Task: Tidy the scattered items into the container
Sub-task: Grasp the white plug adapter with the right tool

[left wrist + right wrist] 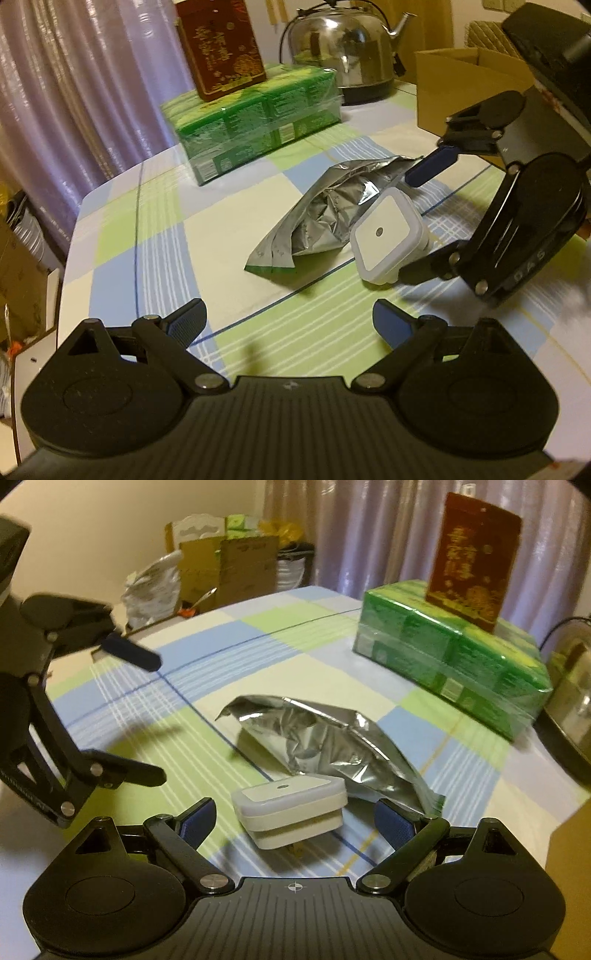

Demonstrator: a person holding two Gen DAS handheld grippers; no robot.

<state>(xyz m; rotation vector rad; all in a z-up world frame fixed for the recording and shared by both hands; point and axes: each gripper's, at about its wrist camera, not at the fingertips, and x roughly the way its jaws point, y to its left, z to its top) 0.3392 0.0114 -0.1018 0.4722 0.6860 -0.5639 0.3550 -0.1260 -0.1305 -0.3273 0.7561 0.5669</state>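
Tidying looks barely begun: the square white plastic night-light plug (291, 812) and the crumpled silver foil pouch (332, 746) both lie on the checked desk (155, 236), touching each other, outside the brown cardboard box (458, 81) at the far edge. The right claw (293, 821) straddles the plug, fingers apart; the left claw (288, 321) hovers nearby, also spread and empty.
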